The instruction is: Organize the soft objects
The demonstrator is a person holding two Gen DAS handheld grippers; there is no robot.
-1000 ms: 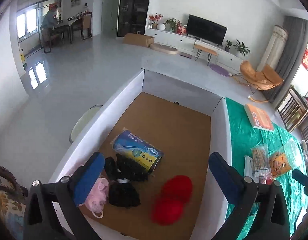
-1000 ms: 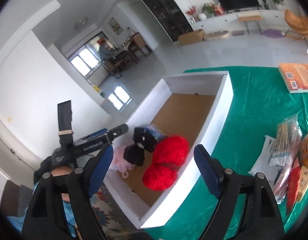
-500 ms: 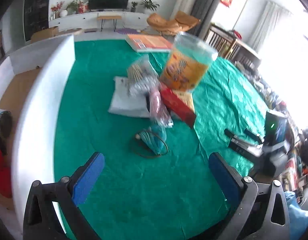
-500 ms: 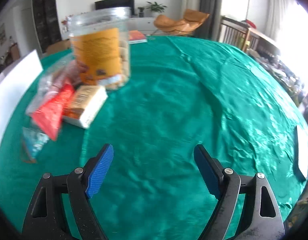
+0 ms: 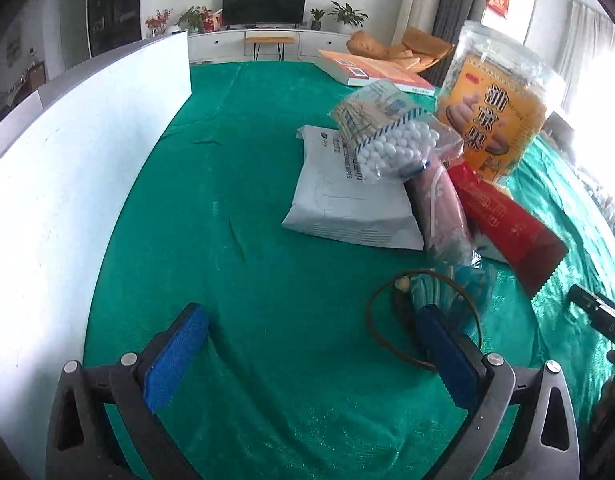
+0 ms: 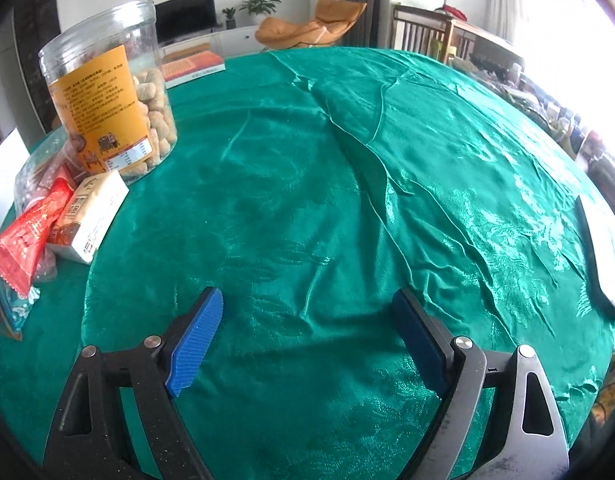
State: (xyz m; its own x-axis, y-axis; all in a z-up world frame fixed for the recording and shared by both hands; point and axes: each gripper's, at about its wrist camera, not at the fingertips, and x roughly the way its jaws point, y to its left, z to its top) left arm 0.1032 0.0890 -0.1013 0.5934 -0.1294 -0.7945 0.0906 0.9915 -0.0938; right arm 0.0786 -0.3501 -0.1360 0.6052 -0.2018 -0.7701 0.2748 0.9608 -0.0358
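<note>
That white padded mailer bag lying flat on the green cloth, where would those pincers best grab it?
Probably its near left corner, approached from the bare cloth on that side. The white mailer bag lies flat, with the cotton swab bag on its far end and a pink packet along its right edge, so only that corner is free.

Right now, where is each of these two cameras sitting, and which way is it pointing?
Left wrist: sits on the left gripper, looking down over the green tablecloth at the white pouch, cotton swabs and white box wall; its two blue fingers show, open.
Right wrist: sits on the right gripper, facing bare cloth; its jaws are opening, nothing between.
Shared: the snack jar, red packet, orange book.
</note>
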